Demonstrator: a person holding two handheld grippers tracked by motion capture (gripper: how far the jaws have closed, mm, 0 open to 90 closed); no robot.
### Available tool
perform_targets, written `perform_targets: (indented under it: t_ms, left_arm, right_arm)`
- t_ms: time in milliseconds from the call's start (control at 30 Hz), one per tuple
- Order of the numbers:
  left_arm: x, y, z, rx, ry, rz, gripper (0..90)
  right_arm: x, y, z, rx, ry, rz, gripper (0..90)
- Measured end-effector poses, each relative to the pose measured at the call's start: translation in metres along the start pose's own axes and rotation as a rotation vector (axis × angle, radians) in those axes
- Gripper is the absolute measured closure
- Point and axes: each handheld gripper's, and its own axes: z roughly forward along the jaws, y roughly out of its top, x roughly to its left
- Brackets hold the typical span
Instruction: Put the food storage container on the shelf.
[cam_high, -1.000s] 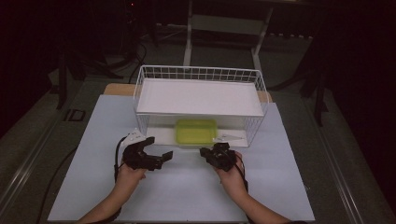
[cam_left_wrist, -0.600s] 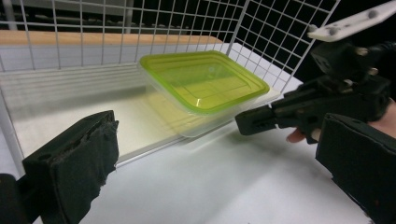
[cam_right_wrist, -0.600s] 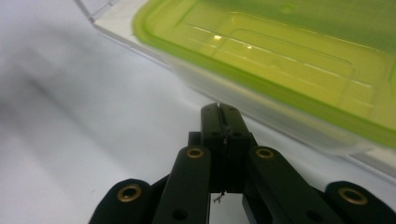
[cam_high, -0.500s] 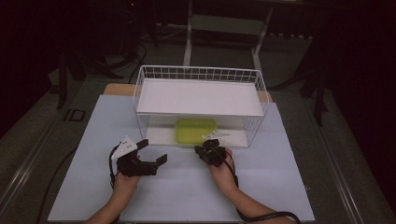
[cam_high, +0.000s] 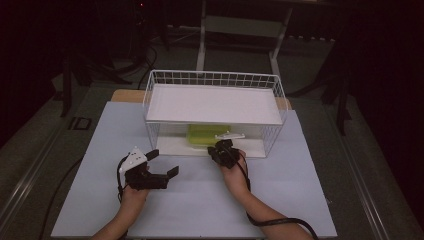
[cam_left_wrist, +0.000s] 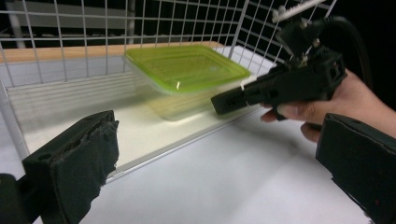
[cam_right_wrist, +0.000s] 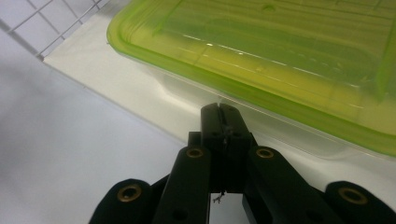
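1. Nearest to me, the left claw (cam_high: 162, 167) hovers low over the white tabletop (cam_high: 200, 200), held in the person's left hand (cam_high: 132, 192). Its jaws are spread wide with nothing between them; in the left gripper view the two padded jaws stand far apart at the picture's edges.
2. A little farther on and off to that claw's right, the right claw (cam_high: 219, 148) sits at the front edge of the wire basket (cam_high: 215, 80), gripped by the right hand (cam_high: 234, 170). Its jaws are pressed together, tips meeting, pinching nothing.
3. Just ahead of the right claw's tips lies the container (cam_right_wrist: 261, 56), a clear plastic box with a green lid. In the right gripper view the tips come right up under the lid's near rim; I cannot tell whether they touch it.
4. The container rests on the white floor of the basket's lower level, beyond and to the right of the left claw.
5. Above the container, a white shelf panel (cam_high: 215, 102) spans the basket's top.
6. Past the basket, the room is dark.
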Motion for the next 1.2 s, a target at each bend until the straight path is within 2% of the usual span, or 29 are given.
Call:
perform_targets:
  t_ms: [200,333,367,433,600,767,867,900,933,967,1033,1200]
  left_arm:
    - [-0.001,-0.001,0.001,0.007,-0.005,-0.002,0.0]
    - [-0.001,-0.002,0.001,0.003,-0.007,-0.005,0.0]
    - [-0.001,-0.002,0.001,0.0,-0.006,-0.004,0.0]
    - [-0.001,-0.002,0.001,0.009,-0.005,0.004,0.0]
    - [0.0,-0.004,0.002,0.015,-0.006,-0.002,0.0]
    - [-0.001,-0.004,0.003,0.02,-0.005,0.012,0.0]
    - [-0.001,-0.004,0.003,0.019,0.01,0.02,0.0]
    - [-0.001,-0.004,0.002,0.017,0.01,0.023,0.0]
    - [-0.002,-0.004,0.002,0.014,0.006,0.019,0.0]
    - [-0.002,-0.003,0.002,0.014,0.009,0.021,0.0]
    - [-0.002,-0.002,0.002,0.014,0.009,0.024,0.0]
    - [-0.003,-0.002,0.003,0.015,-0.006,0.023,0.0]
  right_arm:
    - [-0.005,0.007,0.009,-0.003,-0.014,0.009,90.0]
    - [-0.008,0.011,0.01,0.003,-0.023,0.038,90.0]
    - [-0.01,0.012,0.011,-0.007,-0.034,0.024,89.9]
    - [-0.012,0.013,0.012,-0.008,-0.041,0.029,89.9]
    - [-0.013,0.016,0.013,-0.008,-0.023,0.043,89.9]
    - [-0.013,0.017,0.014,-0.008,-0.015,0.052,89.8]
    - [-0.01,0.015,0.009,-0.005,-0.001,0.05,89.4]
    - [-0.009,0.014,0.007,-0.005,0.004,0.043,88.7]
    - [-0.006,0.012,0.005,0.005,0.01,0.058,88.4]
    - [-0.005,0.011,0.003,-0.006,0.008,0.036,88.0]
    - [-0.004,0.01,0.001,-0.007,0.008,0.026,87.3]
    - [0.001,0.006,-0.01,-0.021,0.032,0.023,82.7]
